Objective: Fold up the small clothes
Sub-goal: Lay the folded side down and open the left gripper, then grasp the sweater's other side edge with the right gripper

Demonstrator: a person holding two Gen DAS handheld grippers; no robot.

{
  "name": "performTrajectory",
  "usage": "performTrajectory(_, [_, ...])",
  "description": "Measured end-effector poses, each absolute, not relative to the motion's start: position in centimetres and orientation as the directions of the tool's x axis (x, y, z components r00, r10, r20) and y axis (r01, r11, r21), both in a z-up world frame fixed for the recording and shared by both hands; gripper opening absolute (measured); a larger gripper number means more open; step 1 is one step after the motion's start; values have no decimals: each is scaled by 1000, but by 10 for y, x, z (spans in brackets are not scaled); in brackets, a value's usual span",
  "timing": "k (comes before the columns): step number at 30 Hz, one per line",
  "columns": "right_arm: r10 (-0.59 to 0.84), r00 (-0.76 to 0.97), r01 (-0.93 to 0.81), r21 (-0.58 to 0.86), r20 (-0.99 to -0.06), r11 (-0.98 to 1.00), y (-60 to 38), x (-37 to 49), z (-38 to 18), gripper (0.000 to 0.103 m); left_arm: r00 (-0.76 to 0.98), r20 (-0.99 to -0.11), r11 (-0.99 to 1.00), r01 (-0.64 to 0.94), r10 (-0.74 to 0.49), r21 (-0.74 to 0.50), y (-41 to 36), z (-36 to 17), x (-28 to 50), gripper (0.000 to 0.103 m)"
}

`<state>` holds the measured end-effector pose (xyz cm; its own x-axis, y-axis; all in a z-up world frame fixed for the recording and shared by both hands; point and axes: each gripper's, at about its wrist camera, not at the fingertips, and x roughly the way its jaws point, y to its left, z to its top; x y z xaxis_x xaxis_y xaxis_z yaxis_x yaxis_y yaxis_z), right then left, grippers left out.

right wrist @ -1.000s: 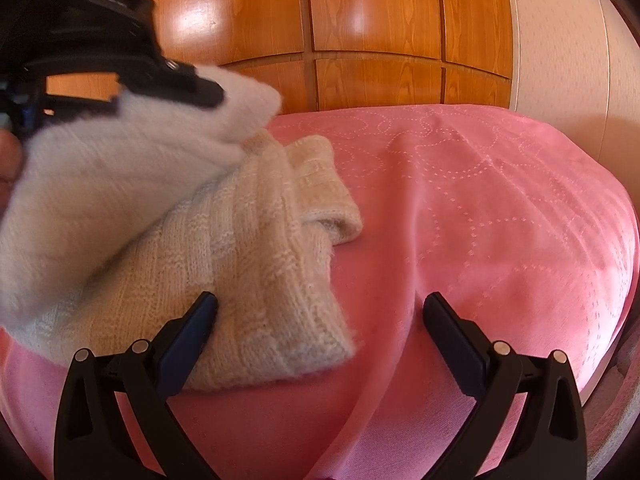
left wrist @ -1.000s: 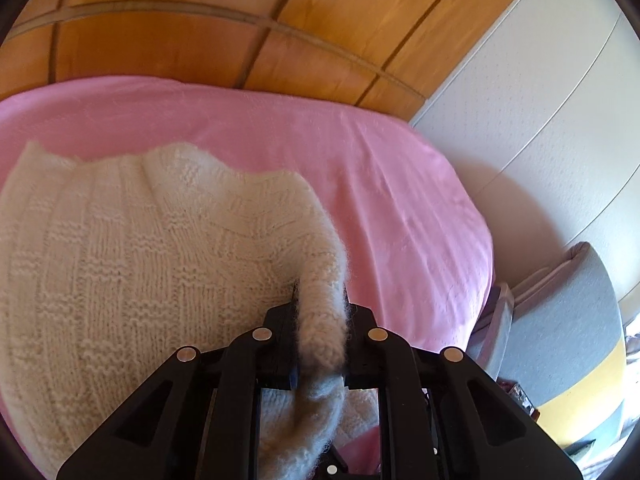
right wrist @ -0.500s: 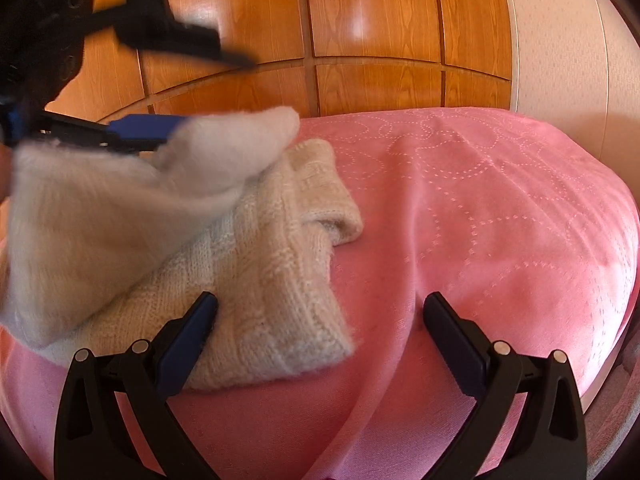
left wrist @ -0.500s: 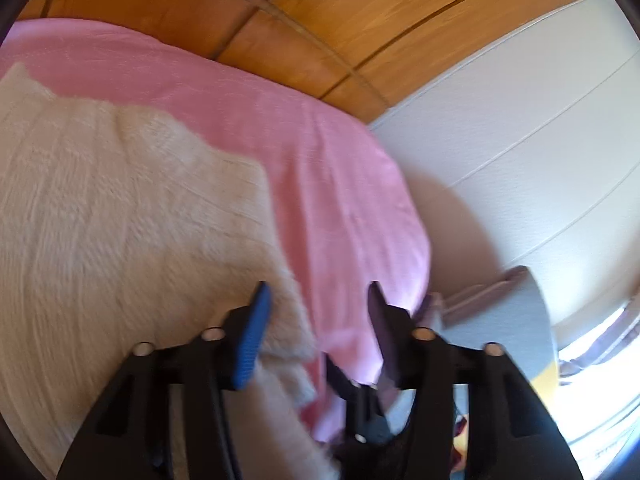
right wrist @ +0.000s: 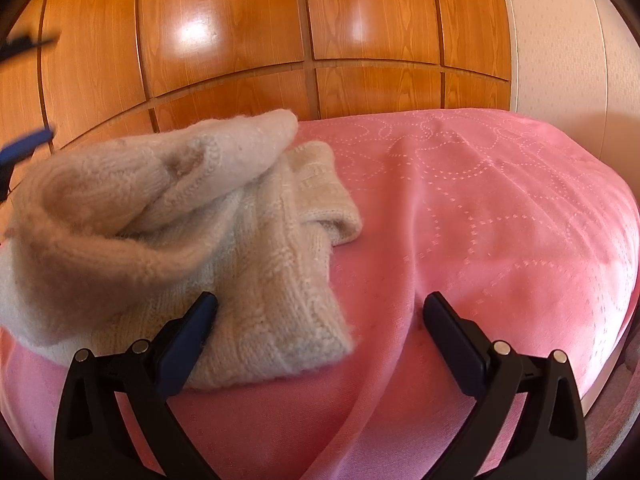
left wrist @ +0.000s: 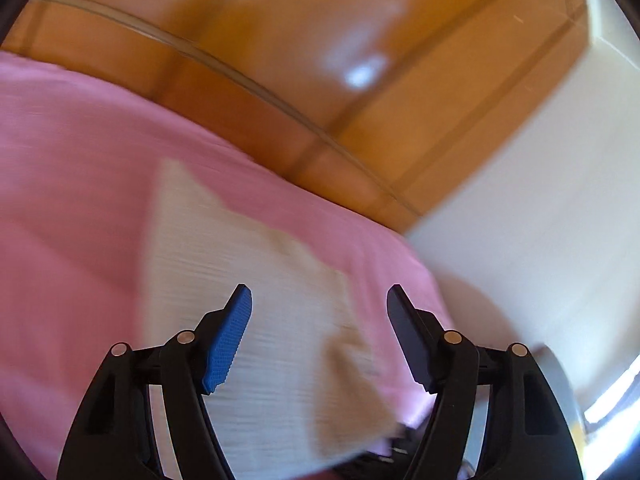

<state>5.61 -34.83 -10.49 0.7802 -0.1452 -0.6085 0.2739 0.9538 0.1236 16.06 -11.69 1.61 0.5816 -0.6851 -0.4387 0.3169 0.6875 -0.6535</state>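
A wall of glossy orange wood panels [right wrist: 248, 40] runs behind everything, meeting a plain white wall [right wrist: 560, 40] at the right. In front of it a pink bedspread [right wrist: 480, 220], stitched with dotted rings, covers the whole bed; there are no boxes or baskets in sight, so the bed alone carries the clothes. On its left half lies the cream knitted sweater [right wrist: 256, 280], partly folded, with a fuzzy sleeve [right wrist: 168, 184] lying loosely across the body and its cuff pointing toward the panels. From the left wrist view the sweater [left wrist: 248, 280] is badly blurred, showing only as a pale slab on the pink cover [left wrist: 72, 200]. The right gripper [right wrist: 320, 308] hangs low over the near edge of the bed, tilted downward, its jaws spread wide with nothing between them; its left finger sits over the sweater's hem and the other over bare bedspread. The left gripper [left wrist: 319, 299] points down over the sweater, its jaws opening and empty, one blue pad [left wrist: 230, 340] facing inward.
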Motion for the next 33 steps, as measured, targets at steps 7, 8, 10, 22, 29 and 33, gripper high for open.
performTrajectory(7, [-24, 743, 204, 193, -669, 960, -372, 53, -87, 101, 635, -576, 822, 175, -515, -541, -78, -13, 163, 69])
performTrajectory(8, [-24, 748, 220, 213, -663, 952, -378, 48, -82, 101, 638, -589, 837, 171, -496, -520, -77, -16, 163, 69])
performTrajectory(10, [-8, 771, 261, 305, -637, 916, -395, 35, -70, 101, 619, -624, 859, 176, -476, -481, -81, -26, 164, 69])
performTrajectory(22, [519, 677, 86, 756, -522, 649, -386, 95, -60, 83, 603, -686, 913, 268, -408, -308, -99, -42, 161, 77])
performTrajectory(29, [559, 682, 96, 816, -471, 570, -391, 130, -60, 16, 628, -730, 939, 338, -269, -55, -138, -30, 153, 69])
performTrajectory(33, [438, 775, 75, 753, -456, 653, -416, 118, -24, 14, 666, -692, 916, 400, -279, 16, -164, -17, 147, 70])
